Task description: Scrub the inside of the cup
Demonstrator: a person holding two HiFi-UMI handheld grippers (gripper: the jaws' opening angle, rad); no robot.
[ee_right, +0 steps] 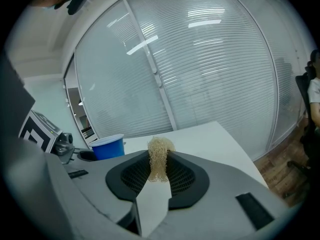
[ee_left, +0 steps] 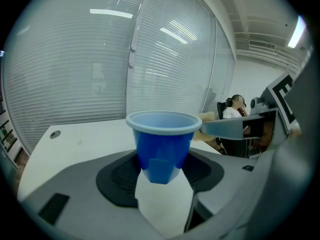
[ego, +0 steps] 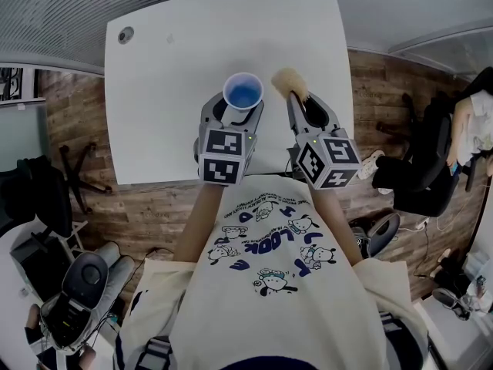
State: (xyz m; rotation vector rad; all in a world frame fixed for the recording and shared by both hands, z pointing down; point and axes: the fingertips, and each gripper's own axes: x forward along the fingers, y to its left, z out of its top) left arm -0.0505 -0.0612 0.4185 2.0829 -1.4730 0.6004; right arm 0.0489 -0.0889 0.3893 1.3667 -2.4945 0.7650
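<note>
A blue plastic cup [ego: 243, 93] is held upright above the white table [ego: 169, 91], mouth up and empty inside. My left gripper [ego: 238, 116] is shut on the blue cup [ee_left: 162, 145], its black pads pressing both sides of the lower body. To its right, my right gripper [ego: 299, 102] is shut on a tan loofah scrubber [ego: 290, 82]. In the right gripper view the loofah scrubber [ee_right: 159, 159] is pinched between the pads, its tuft sticking up past the tips, with the cup [ee_right: 108, 146] off to the left. Scrubber and cup are apart, side by side.
A small round grommet [ego: 125, 35] sits in the table's far left corner. Office chairs [ego: 420, 176] stand on the wood floor to the right, and a black chair base [ego: 77, 172] to the left. White blinds [ee_left: 75, 74] lie beyond the table.
</note>
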